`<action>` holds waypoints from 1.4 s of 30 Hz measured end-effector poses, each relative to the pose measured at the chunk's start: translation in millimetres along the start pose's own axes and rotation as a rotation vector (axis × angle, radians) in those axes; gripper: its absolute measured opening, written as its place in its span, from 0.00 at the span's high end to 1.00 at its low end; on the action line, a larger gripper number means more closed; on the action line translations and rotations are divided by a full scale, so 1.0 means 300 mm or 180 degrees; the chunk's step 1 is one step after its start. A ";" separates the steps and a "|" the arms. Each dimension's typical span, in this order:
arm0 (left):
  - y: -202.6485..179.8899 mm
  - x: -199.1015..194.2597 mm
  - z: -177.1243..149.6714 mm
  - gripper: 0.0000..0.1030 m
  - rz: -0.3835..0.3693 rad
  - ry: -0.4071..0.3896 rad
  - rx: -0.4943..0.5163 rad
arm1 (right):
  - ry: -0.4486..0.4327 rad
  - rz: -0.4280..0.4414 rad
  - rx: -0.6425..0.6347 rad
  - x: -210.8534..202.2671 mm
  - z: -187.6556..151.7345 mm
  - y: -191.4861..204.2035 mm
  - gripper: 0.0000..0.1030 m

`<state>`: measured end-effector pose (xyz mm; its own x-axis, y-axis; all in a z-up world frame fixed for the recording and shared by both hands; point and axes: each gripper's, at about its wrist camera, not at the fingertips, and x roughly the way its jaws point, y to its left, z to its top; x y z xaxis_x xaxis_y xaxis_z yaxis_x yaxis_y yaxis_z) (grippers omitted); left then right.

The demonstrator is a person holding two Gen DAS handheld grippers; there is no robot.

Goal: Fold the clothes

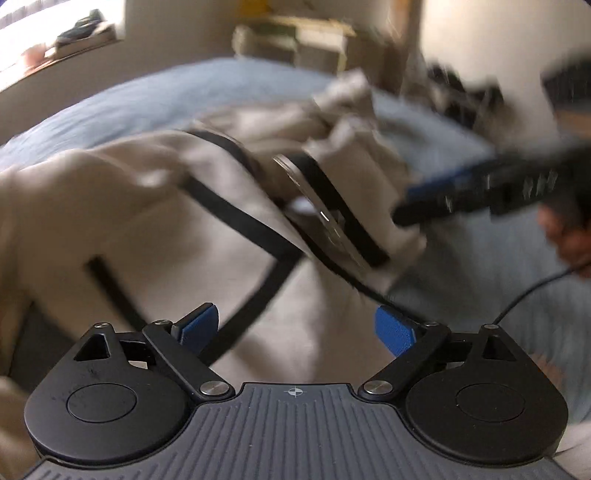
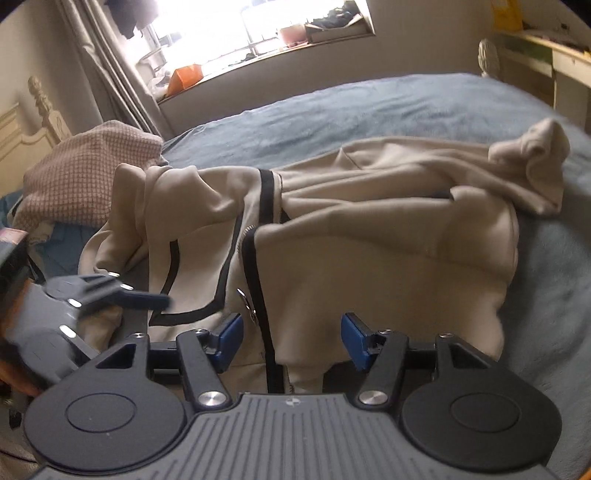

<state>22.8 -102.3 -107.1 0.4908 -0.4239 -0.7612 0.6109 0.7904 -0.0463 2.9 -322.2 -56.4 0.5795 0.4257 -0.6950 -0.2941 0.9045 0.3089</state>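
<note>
One beige jacket (image 2: 369,236) is lying spread across the blue bed (image 2: 369,110), and it is lying rumpled, with black trim (image 2: 255,266) running along its open zip front. Its sleeve (image 2: 532,162) is bunching up toward the far right side of the bed in the right wrist view. A silvery zip pull (image 2: 252,310) is dangling right by the front edge.

Down at the near hem, the right tool (image 2: 291,341) is hovering with its blue pads (image 2: 354,338) standing apart, the black zip edge running between them, nothing pinched. Over on the left side of that view, the left tool (image 2: 147,299) is reaching in over the jacket's lining panel, blurred in motion.

From the left wrist view, the left tool (image 1: 297,330) is gaping wide, pads (image 1: 393,332) clear of the cloth, beige fabric (image 1: 147,229) filling the space beneath. The right tool (image 1: 413,206) is showing as a dark smear at the right, just over a folded-up part of the jacket; I cannot tell if it is touching.

Beyond the jacket, a pink checked blanket (image 2: 85,177) is piling up by the headboard (image 2: 33,125), and a bright window (image 2: 258,26) is glaring behind.
</note>
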 end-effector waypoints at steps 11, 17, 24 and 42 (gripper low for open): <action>0.058 -0.032 -0.034 0.94 0.0409 0.0063 -0.0112 | -0.0128 -0.0076 0.0154 0.071 -0.002 -0.055 0.90; 0.205 -0.230 -0.097 0.95 0.1008 -0.0028 -0.0167 | -0.0364 -0.0001 0.0541 -0.102 -0.012 -0.126 0.91; 0.414 -0.374 -0.226 0.96 0.1434 0.0147 -0.0737 | -0.0113 -0.0034 0.1166 -0.173 -0.099 -0.217 0.91; 0.145 -0.457 -0.119 0.47 0.0045 -0.0801 0.0174 | -0.0541 -0.0153 0.0108 -0.271 -0.014 -0.013 0.76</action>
<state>-40.0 6.0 -27.9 0.6346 -0.5151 -0.5761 0.6321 0.7748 0.0035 -46.2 -360.4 -3.9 0.7132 0.3774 -0.5907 -0.2387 0.9231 0.3016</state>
